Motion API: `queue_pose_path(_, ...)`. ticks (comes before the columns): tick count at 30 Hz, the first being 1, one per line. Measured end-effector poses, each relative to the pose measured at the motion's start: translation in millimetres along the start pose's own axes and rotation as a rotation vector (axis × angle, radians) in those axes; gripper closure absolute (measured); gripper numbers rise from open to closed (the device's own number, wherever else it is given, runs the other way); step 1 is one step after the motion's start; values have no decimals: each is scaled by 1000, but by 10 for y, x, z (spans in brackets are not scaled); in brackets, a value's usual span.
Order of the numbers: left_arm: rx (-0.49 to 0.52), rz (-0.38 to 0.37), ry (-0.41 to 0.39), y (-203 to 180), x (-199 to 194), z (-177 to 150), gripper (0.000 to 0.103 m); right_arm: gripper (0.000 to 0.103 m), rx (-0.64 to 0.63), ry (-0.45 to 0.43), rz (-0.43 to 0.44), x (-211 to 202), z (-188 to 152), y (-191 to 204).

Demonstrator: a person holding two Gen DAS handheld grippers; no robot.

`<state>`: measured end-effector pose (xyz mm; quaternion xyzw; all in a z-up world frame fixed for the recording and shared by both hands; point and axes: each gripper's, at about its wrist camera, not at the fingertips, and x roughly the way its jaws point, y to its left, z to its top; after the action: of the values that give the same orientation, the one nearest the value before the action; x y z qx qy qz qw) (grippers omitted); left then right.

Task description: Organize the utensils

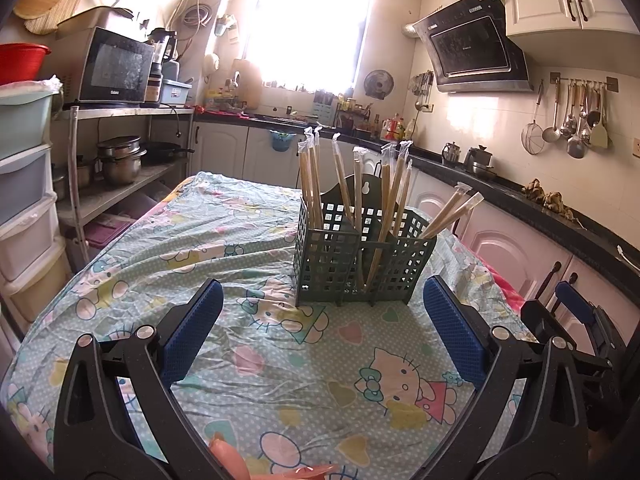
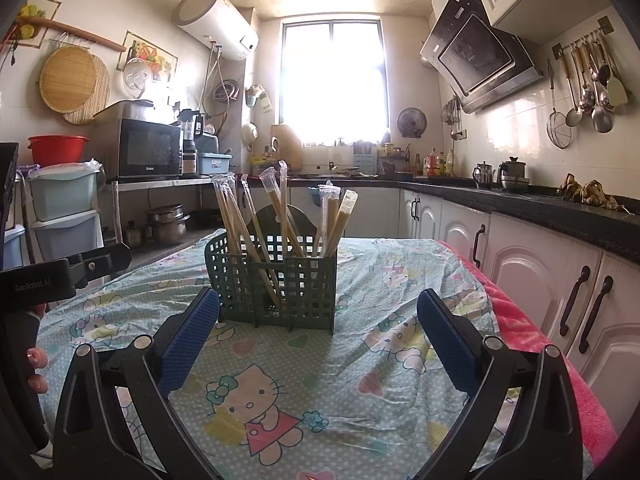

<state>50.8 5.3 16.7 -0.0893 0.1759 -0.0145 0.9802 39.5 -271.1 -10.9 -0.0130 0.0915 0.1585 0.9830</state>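
A dark green slotted utensil caddy (image 1: 362,258) stands upright on the table, also in the right wrist view (image 2: 276,280). Several plastic-wrapped pairs of chopsticks (image 1: 390,188) stand in its compartments, leaning at different angles (image 2: 280,208). My left gripper (image 1: 322,332) is open and empty, a short way in front of the caddy. My right gripper (image 2: 318,334) is open and empty, just in front of the caddy. The right gripper also shows at the right edge of the left wrist view (image 1: 576,312).
The table carries a Hello Kitty cloth (image 2: 360,360) with a pink towel edge (image 2: 532,332) on the right. White cabinets and a black counter (image 2: 560,208) run along the right. A shelf with a microwave (image 1: 108,68) and plastic drawers (image 1: 24,184) stand on the left.
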Motion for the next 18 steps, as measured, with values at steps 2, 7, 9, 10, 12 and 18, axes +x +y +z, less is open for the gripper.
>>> queue_pose_path(2, -1, 0, -3, -1, -2, 2, 11, 6, 0, -2, 0, 2, 0, 1)
queue_pose_path(7, -2, 0, -7, -8, -3, 21, 11, 6, 0, -1, 0, 0, -3, -3)
queue_pose_path(9, 1, 2, -7, -9, -8, 12, 11, 6, 1, -2, 0, -1, -3, -4)
queue_pose_path(10, 0, 1, -7, -8, -8, 12, 11, 6, 0, -2, 0, -1, -4, -3)
queue_pose_path(12, 0, 2, -7, -10, -6, 11, 11, 6, 0, -2, -1, -1, -4, -3)
queue_pose_path(18, -1, 3, -7, -10, -8, 7, 11, 6, 0, -2, -2, -1, -6, -5)
